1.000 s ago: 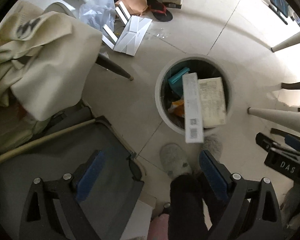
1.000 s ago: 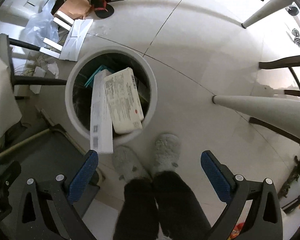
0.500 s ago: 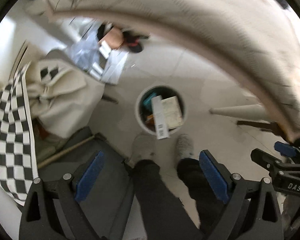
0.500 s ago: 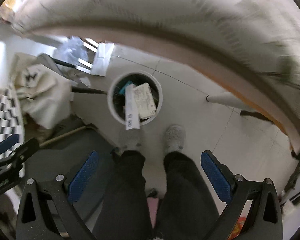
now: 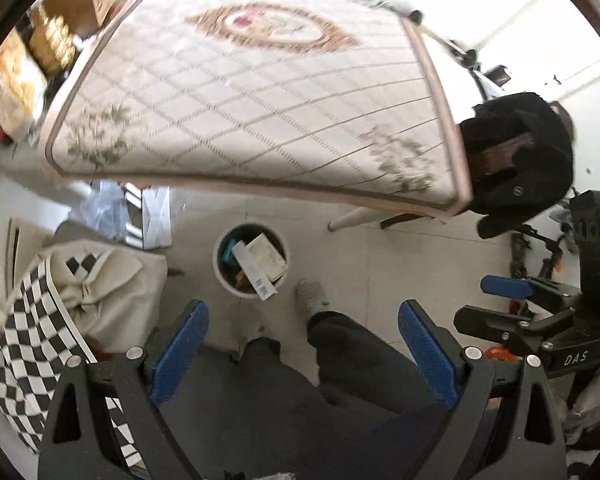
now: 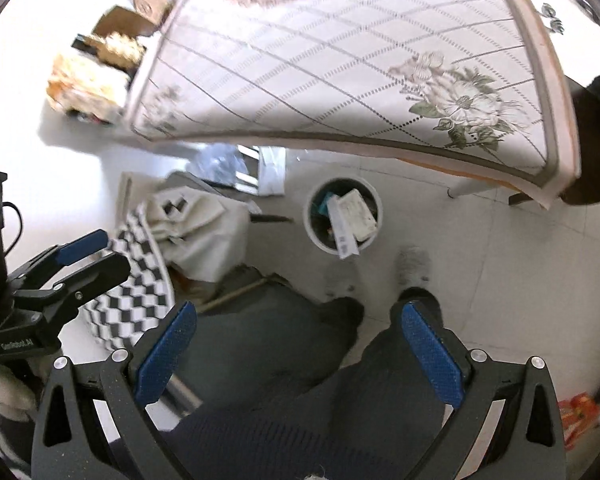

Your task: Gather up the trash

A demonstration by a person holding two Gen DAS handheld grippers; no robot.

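1. The left gripper (image 5: 302,334) is held high above the floor with its 2 blue-padded fingers (image 5: 179,352) spread wide and nothing between them.
2. The right gripper (image 6: 298,346) is likewise released, its blue pads far apart and bare, pointing down over the person's dark trouser legs (image 6: 300,380).
3. The round white waste bin (image 5: 252,260) stands on the pale tiled floor (image 5: 380,264), just beyond the person's 2 grey fluffy slippers (image 5: 313,295).
4. Inside the bin a long white carton with a barcode (image 5: 256,274) leans over the near rim, a flat beige printed box (image 5: 266,258) lies beside it on the right, and a teal packet (image 5: 228,250) shows at the left.
5. Farther off, a table with a cream floral, diamond-patterned cloth (image 5: 252,92) fills the upper view; the bin sits near its front edge, on the floor.
6. To the left, a beige cloth and a black-and-white checked fabric (image 5: 16,344) are heaped on a chair.
7. A black jacket (image 5: 520,160) hangs at the table's right end.
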